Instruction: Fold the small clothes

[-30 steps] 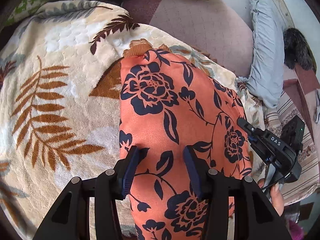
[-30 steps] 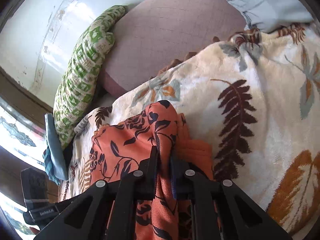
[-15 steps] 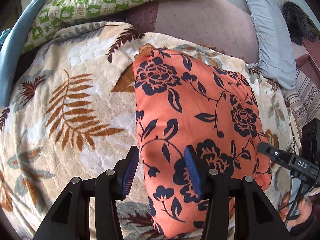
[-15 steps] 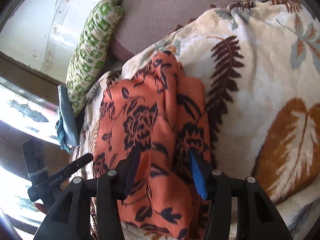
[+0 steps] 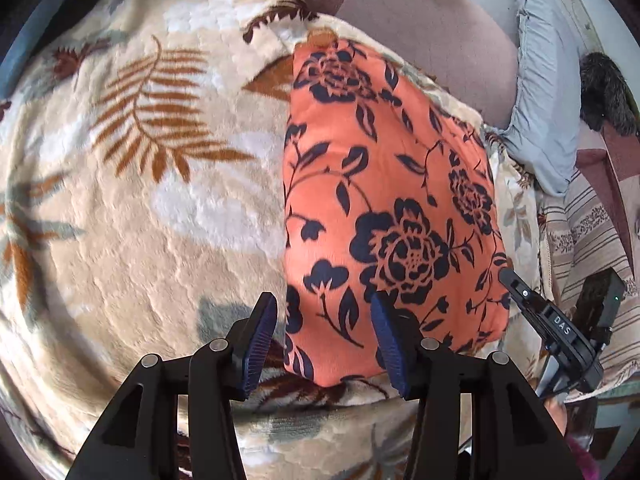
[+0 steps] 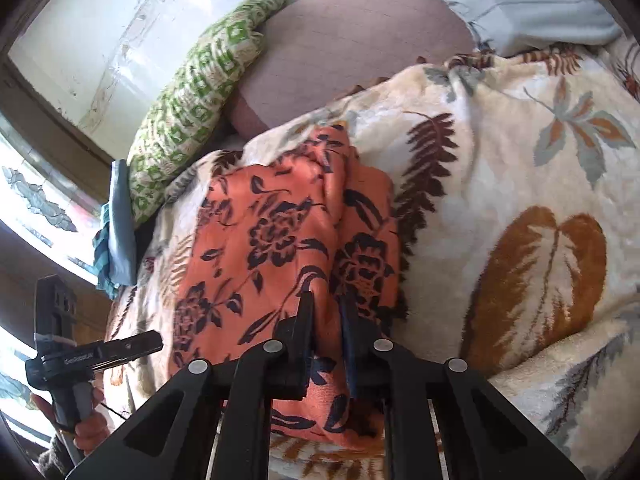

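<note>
An orange garment with dark blue flowers (image 5: 384, 200) lies folded flat on a cream leaf-print blanket (image 5: 140, 200). My left gripper (image 5: 322, 320) is open and empty, over the garment's near left corner. In the right wrist view my right gripper (image 6: 328, 312) is shut on a raised fold of the same garment (image 6: 280, 240) at its near edge. The right gripper also shows in the left wrist view (image 5: 552, 328), at the garment's right edge. The left gripper shows in the right wrist view (image 6: 100, 354), at the far left.
A mauve cushion (image 5: 420, 28) and a green patterned pillow (image 6: 192, 108) lie behind the blanket. A pale blue pillow (image 5: 544, 92) and a striped cloth (image 5: 588, 232) are to the right. A wall and window frame (image 6: 60, 92) stand beyond.
My right gripper was open half a second ago and has now shut on a fold of the garment. My left gripper stayed open and moved a little lower and left.
</note>
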{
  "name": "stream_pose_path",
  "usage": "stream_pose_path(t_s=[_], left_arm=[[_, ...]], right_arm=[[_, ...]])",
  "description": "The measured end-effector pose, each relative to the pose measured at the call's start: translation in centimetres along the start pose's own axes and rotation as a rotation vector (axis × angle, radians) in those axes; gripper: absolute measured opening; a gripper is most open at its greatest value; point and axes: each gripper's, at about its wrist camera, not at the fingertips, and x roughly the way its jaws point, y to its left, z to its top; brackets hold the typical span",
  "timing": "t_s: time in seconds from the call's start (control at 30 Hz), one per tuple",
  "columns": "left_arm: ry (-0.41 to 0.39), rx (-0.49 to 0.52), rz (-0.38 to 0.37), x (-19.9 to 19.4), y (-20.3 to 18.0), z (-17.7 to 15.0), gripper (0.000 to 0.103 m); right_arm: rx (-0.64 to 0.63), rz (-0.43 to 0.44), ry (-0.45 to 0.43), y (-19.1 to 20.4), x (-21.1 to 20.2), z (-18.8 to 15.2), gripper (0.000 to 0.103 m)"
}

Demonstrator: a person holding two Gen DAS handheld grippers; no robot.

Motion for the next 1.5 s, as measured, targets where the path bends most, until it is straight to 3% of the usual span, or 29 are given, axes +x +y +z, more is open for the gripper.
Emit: stream_pose_path(t_s=[0.13,0.17,0.23,0.3,0.37,0.43,0.57,0.67,0.77,0.83,0.9,1.0,1.07,1.13,1.23,1.3,1.37,1.5], left_arm=[[0.064,0.031,0.077,3.1,-0.3,-1.2,0.051],[0.065,0.034,0.072,3.0,-0.3,-1.2,0.05],[0.051,0.056,0.04,1.5,-0.5,-0.8,0.047],[-0.001,0.08,0.025,-0.7,-0.5,0.0,0.047],[-0.061,0.074,0.013,-2.6,-0.2,1.3,0.049],[-0.068,0.067,0.008,-3.4,0.0,2.6,0.051],[-0.006,0.021,0.029,-1.7,0.5,5.6,0.051],[0.031,-0.022,-0.002,0.4,1.1,7.7,0.051],[0.055,-0.07,-0.095,2.4,1.7,8.6,0.051],[0.065,-0.099,-0.163,3.3,2.0,9.3,0.052],[0.064,-0.119,-0.191,4.3,2.3,9.8,0.063],[0.093,-0.137,-0.232,6.0,2.5,9.7,0.072],[0.135,-0.147,-0.277,7.4,2.6,9.5,0.076],[0.107,-0.161,-0.296,7.6,2.7,9.6,0.079],[0.082,-0.139,-0.261,7.3,2.2,9.5,0.068],[0.057,-0.091,-0.233,6.5,1.5,9.1,0.053],[0.023,-0.047,-0.232,5.0,0.7,8.6,0.044],[-0.041,-0.004,-0.231,0.7,0.0,8.0,0.042]], right_arm=[[0.028,-0.074,0.064,-2.1,2.3,-1.5,0.009],[0.034,-0.075,0.07,-2.3,2.1,-1.7,0.014],[0.061,-0.018,0.039,-2.7,0.8,-1.4,0.014],[0.116,0.044,-0.022,-3.6,-0.9,-0.2,0.028],[0.161,0.093,-0.069,-4.2,-1.7,1.1,0.069],[0.182,0.132,-0.067,-4.2,-1.0,2.2,0.075],[0.191,0.144,0.015,-3.1,3.4,3.8,0.075],[0.191,0.146,0.047,-3.0,5.8,4.0,0.075],[0.19,0.331,0.1,-2.1,7.4,3.9,0.075],[0.126,0.374,0.117,-0.7,7.7,3.8,0.075],[0.074,0.375,0.126,-0.1,8.0,3.8,0.079],[0.092,0.378,0.163,-0.7,9.2,3.8,0.077],[0.092,0.391,0.153,-0.8,9.4,3.9,0.076],[0.095,0.373,0.152,-0.9,9.6,4.0,0.073],[0.06,0.297,0.149,-0.1,9.3,4.0,0.059],[0.023,0.26,0.145,0.8,8.6,4.0,0.05],[-0.002,0.242,0.134,1.7,7.6,4.0,0.044],[-0.024,0.283,0.11,4.4,5.2,3.8,0.042]])
